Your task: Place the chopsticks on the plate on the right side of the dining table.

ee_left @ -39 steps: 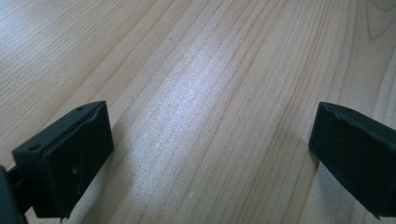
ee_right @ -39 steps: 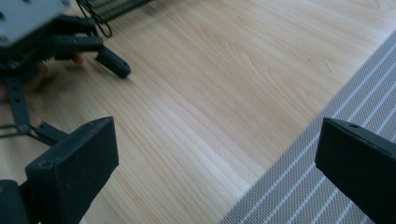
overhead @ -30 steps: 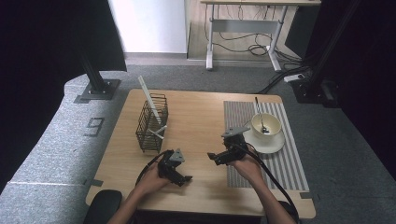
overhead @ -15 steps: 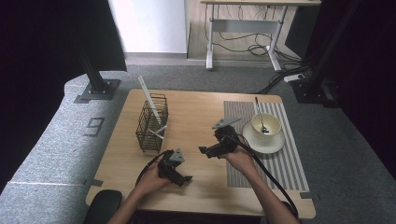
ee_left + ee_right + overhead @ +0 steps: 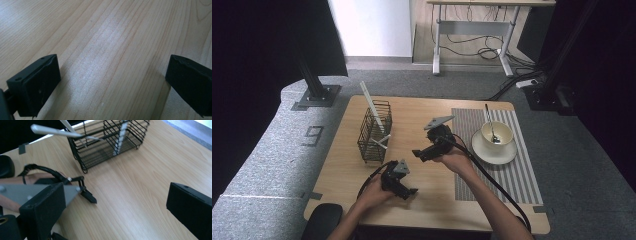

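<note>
Two hand-held grippers over a wooden table, both empty, near a wire basket.

Left gripper [image 5: 404,185]: jaws spread wide, nothing between them, low over bare table [image 5: 432,200] at the near edge. Right gripper [image 5: 424,152]: jaws parted, empty, raised at mid-table, aimed toward the black wire basket [image 5: 374,132]. The basket stands at the table's left and holds white utensils [image 5: 372,107] leaning out. On the striped mat [image 5: 497,170] at right: cup [image 5: 497,134] with spoon [image 5: 490,122], on a saucer [image 5: 493,152].
</note>
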Tool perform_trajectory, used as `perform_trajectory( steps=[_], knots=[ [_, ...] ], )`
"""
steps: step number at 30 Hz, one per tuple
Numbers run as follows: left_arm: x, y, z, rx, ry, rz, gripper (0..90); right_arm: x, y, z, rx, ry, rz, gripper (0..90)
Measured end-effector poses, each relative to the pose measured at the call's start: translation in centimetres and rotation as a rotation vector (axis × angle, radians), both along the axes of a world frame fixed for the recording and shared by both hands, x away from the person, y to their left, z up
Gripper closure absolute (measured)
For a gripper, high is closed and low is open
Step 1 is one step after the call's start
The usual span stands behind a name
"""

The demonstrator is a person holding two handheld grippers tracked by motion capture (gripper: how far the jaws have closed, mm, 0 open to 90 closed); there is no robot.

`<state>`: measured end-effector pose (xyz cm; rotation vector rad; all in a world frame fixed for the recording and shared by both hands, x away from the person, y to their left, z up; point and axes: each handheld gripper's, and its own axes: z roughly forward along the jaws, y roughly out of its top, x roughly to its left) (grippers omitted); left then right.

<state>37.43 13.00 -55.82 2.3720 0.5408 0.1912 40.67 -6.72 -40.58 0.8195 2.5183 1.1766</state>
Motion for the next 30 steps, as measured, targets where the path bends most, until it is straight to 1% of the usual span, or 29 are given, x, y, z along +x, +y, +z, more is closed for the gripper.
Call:
perform_trajectory(
  steps=[1,4,5,6,7,8,11,12,13,16,17,18,19,21,22,23,24,26,27,28,29,30],
  knots=[
    [0.0,0.0,0.0,0.000,0.001,0.000,0.0,0.1,0.7,0.3,0.004,0.004,0.010,1.7],
    [0.0,0.0,0.0,-0.001,0.001,0.000,0.0,0.5,1.7,0.7,0.011,0.006,0.025,1.7],
    [0.0,0.0,0.0,-0.001,0.001,0.000,0.0,0.5,1.7,0.7,0.011,0.006,0.025,1.7],
    [0.0,0.0,0.0,0.002,0.001,-0.003,0.0,0.8,2.2,0.9,0.026,0.018,0.036,1.6],
    [0.0,0.0,0.0,0.002,0.001,-0.003,0.0,0.8,2.2,0.9,0.026,0.018,0.036,1.6],
    [0.0,0.0,0.0,-0.001,0.002,-0.001,0.0,1.1,2.7,1.0,0.046,0.031,0.049,1.6],
    [0.0,0.0,0.0,0.000,0.001,0.000,0.0,1.3,3.2,1.3,0.046,0.033,0.048,1.9],
    [0.0,0.0,0.0,0.000,0.001,0.000,0.0,1.4,3.6,1.6,0.067,0.030,0.062,4.4],
    [0.0,0.0,0.0,0.000,0.001,0.000,0.0,1.5,3.9,1.7,0.066,0.038,0.059,4.4],
    [0.0,0.0,0.0,0.000,0.001,0.000,0.0,1.6,4.3,1.9,0.065,0.032,0.065,6.3],
    [0.0,0.0,0.0,0.000,0.002,-0.001,0.0,1.6,4.6,2.0,0.078,0.028,0.077,8.9],
    [0.0,0.0,0.0,-0.002,0.003,0.001,0.0,1.7,5.1,2.2,0.073,0.043,0.082,10.7],
    [0.0,0.0,0.0,-0.002,0.003,0.001,0.0,1.7,5.1,2.2,0.073,0.043,0.082,10.7],
    [0.0,0.0,0.0,-0.003,0.002,0.001,0.0,1.8,5.7,2.3,0.071,0.038,0.088,12.7],
    [0.0,0.0,0.0,-0.002,0.002,0.001,0.0,1.9,6.2,2.4,0.081,0.034,0.095,12.7],
    [0.0,0.0,0.0,-0.002,0.002,0.001,0.0,1.9,6.2,2.4,0.081,0.034,0.095,12.7],
    [0.0,0.0,0.0,-0.002,0.002,0.001,0.0,2.0,6.7,2.4,0.075,0.029,0.098,13.1],
    [0.0,0.0,0.0,-0.004,0.002,0.001,0.0,2.1,7.0,2.4,0.073,0.025,0.100,13.7],
    [0.0,0.0,0.0,-0.005,0.003,0.003,0.0,2.2,7.4,2.4,0.081,0.017,0.108,16.4],
    [0.0,0.0,0.0,-0.005,0.003,0.003,0.0,2.2,7.4,2.4,0.081,0.017,0.108,16.4],
    [0.0,0.0,0.0,-0.005,0.002,0.002,0.0,2.2,7.6,2.3,0.077,0.022,0.106,17.2],
    [0.0,0.0,0.0,-0.003,0.002,0.001,0.0,2.4,8.2,2.1,0.053,0.004,0.107,20.9]
  ],
)
